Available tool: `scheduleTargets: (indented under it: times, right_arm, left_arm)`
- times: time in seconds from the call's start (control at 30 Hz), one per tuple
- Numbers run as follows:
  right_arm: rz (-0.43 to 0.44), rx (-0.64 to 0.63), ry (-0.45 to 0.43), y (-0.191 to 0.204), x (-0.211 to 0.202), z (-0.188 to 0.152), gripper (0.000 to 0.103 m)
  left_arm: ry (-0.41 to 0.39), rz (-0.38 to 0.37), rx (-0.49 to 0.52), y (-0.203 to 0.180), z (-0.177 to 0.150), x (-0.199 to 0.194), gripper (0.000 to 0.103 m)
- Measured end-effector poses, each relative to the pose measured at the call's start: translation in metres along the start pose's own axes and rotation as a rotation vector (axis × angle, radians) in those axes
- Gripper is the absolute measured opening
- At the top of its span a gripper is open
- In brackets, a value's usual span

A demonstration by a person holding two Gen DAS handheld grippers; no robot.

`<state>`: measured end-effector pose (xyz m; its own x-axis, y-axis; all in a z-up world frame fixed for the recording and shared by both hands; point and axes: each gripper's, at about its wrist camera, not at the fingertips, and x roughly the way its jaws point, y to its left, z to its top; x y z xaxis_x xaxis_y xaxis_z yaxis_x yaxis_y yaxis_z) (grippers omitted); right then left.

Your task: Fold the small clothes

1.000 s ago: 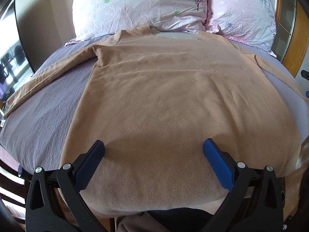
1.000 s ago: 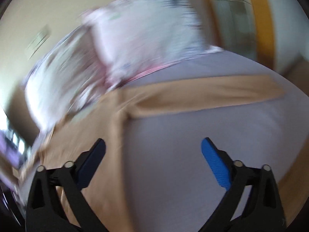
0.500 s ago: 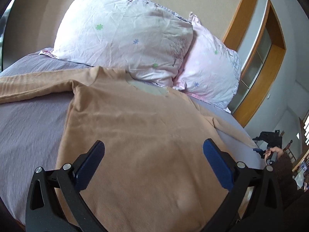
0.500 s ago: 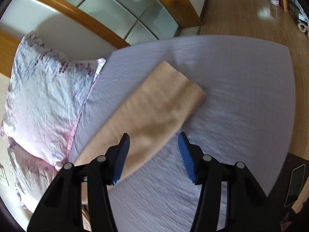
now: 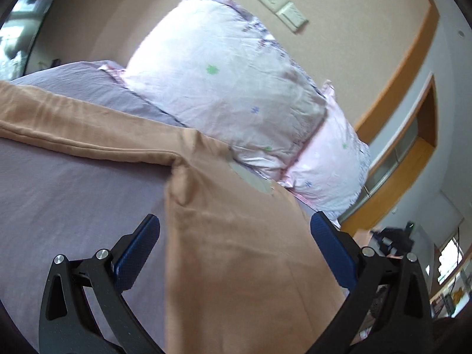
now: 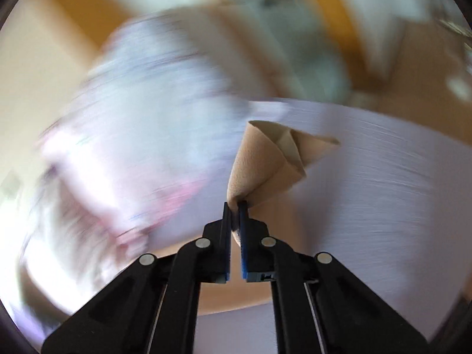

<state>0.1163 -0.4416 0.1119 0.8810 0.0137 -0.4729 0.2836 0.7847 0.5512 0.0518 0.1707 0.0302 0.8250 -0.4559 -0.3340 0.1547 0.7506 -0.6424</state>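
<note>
A tan long-sleeved shirt (image 5: 236, 250) lies flat on a bed with a lilac sheet (image 5: 73, 200), its left sleeve (image 5: 73, 124) stretched out to the left. My left gripper (image 5: 234, 253) is open, low over the shirt's left side near the armpit, with cloth between its blue fingers. My right gripper (image 6: 235, 206) is shut on the cuff end of the shirt's other sleeve (image 6: 271, 156) and holds it lifted above the sheet; the cuff flares open beyond the fingertips. That view is motion-blurred.
Two flowered pillows (image 5: 230, 82) lean at the head of the bed, just beyond the shirt's collar. A wall with a switch plate (image 5: 283, 8) and wooden door frames stands behind. The pillows (image 6: 141, 135) appear blurred left of the held sleeve.
My right gripper has closed on the sleeve end and lifted it off the sheet, swinging fast. My left gripper has moved forward and left along the shirt toward the armpit, still open.
</note>
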Motion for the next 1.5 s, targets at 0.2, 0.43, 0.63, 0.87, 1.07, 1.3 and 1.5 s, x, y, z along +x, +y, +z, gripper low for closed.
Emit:
scheduleTargets:
  times: [0.2, 0.43, 0.63, 0.87, 1.07, 1.3, 1.5]
  right_arm:
    - [0.416, -0.408, 0.268, 0.202, 0.043, -0.108, 0.005]
    - [0.467, -0.644, 0.723, 0.261, 0.095, -0.262, 0.048]
    - [0.469, -0.534, 0.543, 0.226, 0.077, -0.197, 0.081]
    - [0.538, -0.407, 0.523, 0.195, 0.064, -0.171, 0.085]
    - [0.628, -0.412, 0.5, 0.202, 0.046, -0.171, 0.091]
    - [0.628, -0.388, 0.485, 0.177, 0.048, -0.165, 0.094]
    - [0.548, -0.302, 0.396, 0.129, 0.045, -0.134, 0.095]
  left_arm:
    - [-0.056, 0.097, -0.122, 0.03, 0.012, -0.022, 0.102]
    - [-0.115, 0.229, -0.25, 0.074, 0.033, -0.052, 0.102]
    - [-0.104, 0.332, -0.421, 0.141, 0.059, -0.062, 0.102]
    - [-0.084, 0.498, -0.573, 0.184, 0.081, -0.067, 0.096]
    - [-0.042, 0.583, -0.629, 0.198, 0.101, -0.061, 0.069]
    - [-0.048, 0.667, -0.584, 0.209, 0.103, -0.061, 0.006]
    - [-0.113, 0.59, -0.197, 0.092, 0.144, -0.019, 0.005]
